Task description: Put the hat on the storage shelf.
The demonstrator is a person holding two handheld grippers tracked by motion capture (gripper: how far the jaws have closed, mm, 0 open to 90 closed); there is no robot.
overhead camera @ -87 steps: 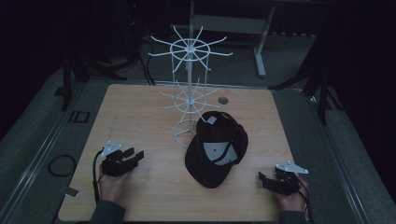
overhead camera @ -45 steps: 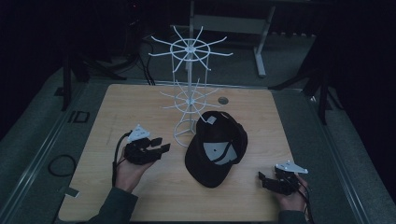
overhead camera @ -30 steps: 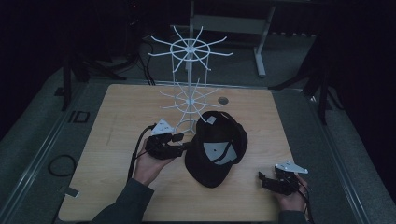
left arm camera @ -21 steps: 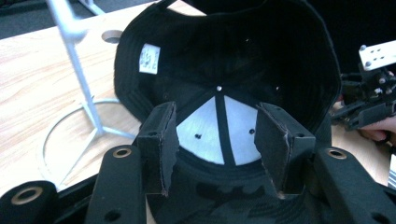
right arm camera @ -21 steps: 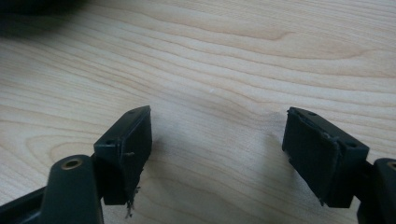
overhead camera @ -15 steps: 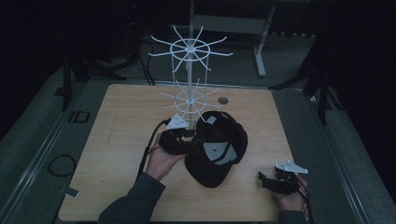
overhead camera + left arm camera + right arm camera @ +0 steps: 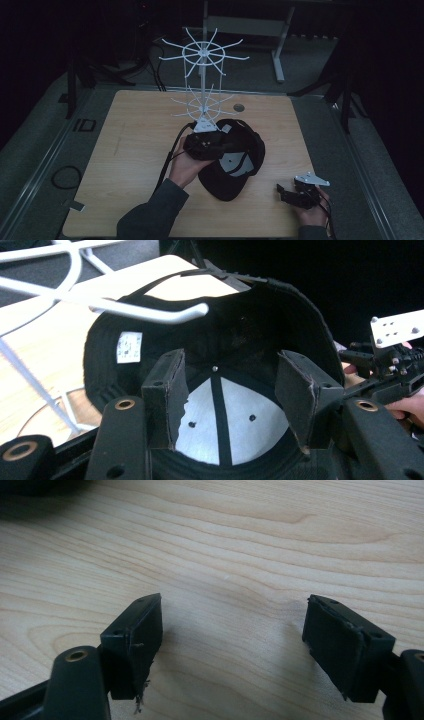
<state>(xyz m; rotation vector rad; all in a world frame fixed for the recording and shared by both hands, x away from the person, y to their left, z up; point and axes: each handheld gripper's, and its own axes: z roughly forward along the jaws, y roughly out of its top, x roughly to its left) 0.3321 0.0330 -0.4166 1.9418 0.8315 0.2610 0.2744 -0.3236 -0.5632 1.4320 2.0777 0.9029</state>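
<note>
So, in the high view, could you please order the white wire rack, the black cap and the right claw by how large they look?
1. White wire rack: largest, though mostly thin wire.
2. Black cap: a little smaller, solid.
3. Right claw: clearly smallest.

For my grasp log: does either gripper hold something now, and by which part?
Nothing is held. The left gripper is open at the cap; the right gripper is open over bare table.
</note>
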